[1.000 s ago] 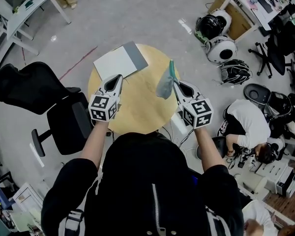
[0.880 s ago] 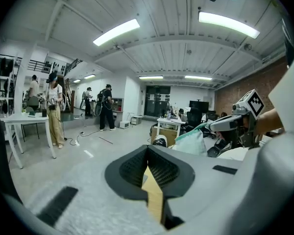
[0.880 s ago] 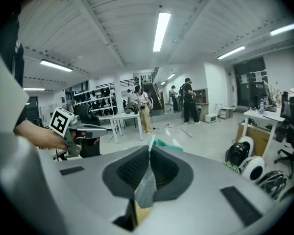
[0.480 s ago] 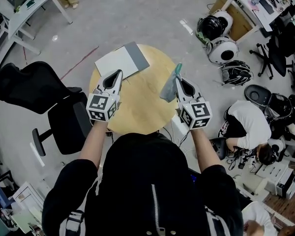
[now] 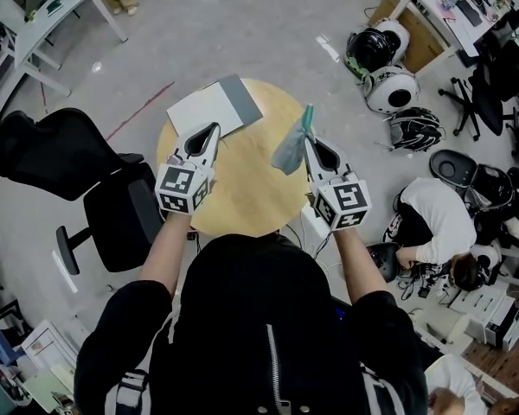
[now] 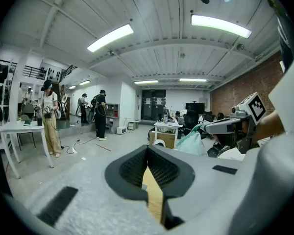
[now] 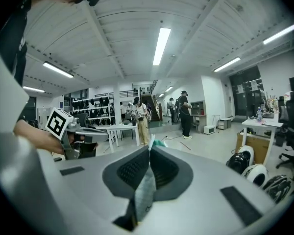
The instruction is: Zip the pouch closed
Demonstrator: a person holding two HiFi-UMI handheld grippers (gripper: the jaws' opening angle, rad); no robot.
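A grey pouch with a teal edge hangs over the round wooden table, clear of its top. My right gripper is shut on the pouch's upper edge. In the right gripper view the fabric is pinched between the pads, and a teal tip pokes out past them. My left gripper hovers over the table's left side, apart from the pouch, shut and holding nothing. Its pads meet, and only the tabletop shows below them. The pouch also shows in the left gripper view, at the right.
A white and grey folder lies at the table's far left edge. A black office chair stands to the left. Helmets lie on the floor at the right, and a person in a white top sits close to the table's right side.
Both grippers have risen a little above the table. The pouch has swayed slightly while staying in the right gripper's hold.
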